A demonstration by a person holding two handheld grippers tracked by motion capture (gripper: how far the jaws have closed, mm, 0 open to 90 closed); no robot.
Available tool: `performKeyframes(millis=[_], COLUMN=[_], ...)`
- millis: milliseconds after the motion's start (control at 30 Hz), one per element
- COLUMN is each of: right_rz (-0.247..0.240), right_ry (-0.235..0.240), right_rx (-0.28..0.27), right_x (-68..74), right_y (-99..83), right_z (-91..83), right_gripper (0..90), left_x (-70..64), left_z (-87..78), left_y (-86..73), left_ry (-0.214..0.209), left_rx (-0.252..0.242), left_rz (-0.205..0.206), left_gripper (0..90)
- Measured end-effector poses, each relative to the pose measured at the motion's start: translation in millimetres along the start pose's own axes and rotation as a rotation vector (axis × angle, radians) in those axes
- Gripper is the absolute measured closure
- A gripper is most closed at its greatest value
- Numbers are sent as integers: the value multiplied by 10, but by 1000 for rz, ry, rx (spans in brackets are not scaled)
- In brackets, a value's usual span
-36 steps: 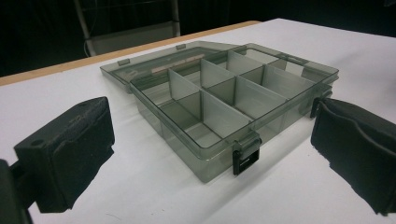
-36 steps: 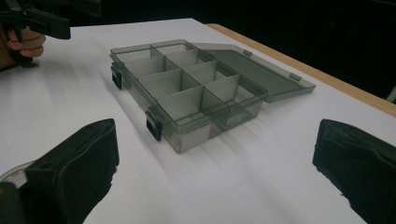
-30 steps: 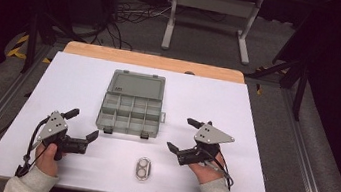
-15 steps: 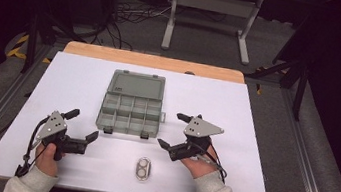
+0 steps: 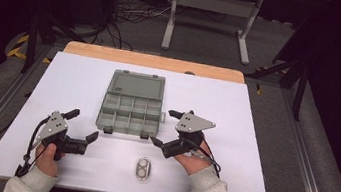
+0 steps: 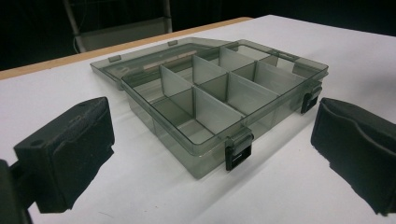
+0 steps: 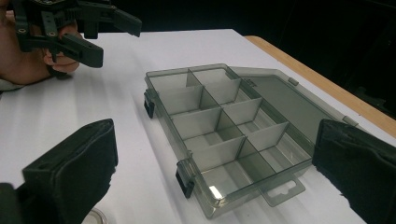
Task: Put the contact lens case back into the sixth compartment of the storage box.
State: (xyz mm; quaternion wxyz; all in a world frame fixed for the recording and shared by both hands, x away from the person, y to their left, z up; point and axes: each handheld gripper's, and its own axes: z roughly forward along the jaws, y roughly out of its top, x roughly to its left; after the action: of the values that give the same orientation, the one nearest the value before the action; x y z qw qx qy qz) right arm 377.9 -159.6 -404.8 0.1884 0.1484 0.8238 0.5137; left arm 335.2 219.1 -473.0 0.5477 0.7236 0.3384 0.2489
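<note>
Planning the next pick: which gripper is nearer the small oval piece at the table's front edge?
Right. The right gripper is just up and right of the oval piece; the left gripper sits farther off to its left. Both hang open.

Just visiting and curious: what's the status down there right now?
Left gripper open, empty. Right gripper open, empty, beside the organizer box. Box open, compartments empty. Small oval case near the front edge, nothing blocking.

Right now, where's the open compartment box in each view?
High view: the compartment box sits mid-table, lid folded back away from the person.
Left gripper view: centre, ahead of the open jaws.
Right gripper view: centre.
Shared landmark: its black front latches.
</note>
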Motion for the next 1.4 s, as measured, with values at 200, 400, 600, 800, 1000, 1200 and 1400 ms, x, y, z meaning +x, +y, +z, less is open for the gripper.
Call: performKeyframes(millis=[200,400,600,800,1000,1200,1400], right_rz=[-13,-22,-35,-67,-81,-100,-112], right_ry=[20,43,68,97,139,176,222], right_rx=[9,14,24,60,92,147,211], right_x=[16,37,59,97,118,153,193], right_y=[44,108,148,189,236,251,247], right_z=[59,126,196,244,239,242,244], right_gripper=[8,8,8,9,19,26,46], left_x=[-4,-3,-4,-7,-7,-6,-6], left_z=[1,2,3,3,3,3,3], left_y=[1,2,2,2,1,1,1], left_ry=[-4,-11,-12,-18,-19,-18,-17], left_rx=[4,4,5,7,8,9,10], left_rz=[2,9,9,9,9,10,10], left_gripper=[3,3,3,3,3,2,3])
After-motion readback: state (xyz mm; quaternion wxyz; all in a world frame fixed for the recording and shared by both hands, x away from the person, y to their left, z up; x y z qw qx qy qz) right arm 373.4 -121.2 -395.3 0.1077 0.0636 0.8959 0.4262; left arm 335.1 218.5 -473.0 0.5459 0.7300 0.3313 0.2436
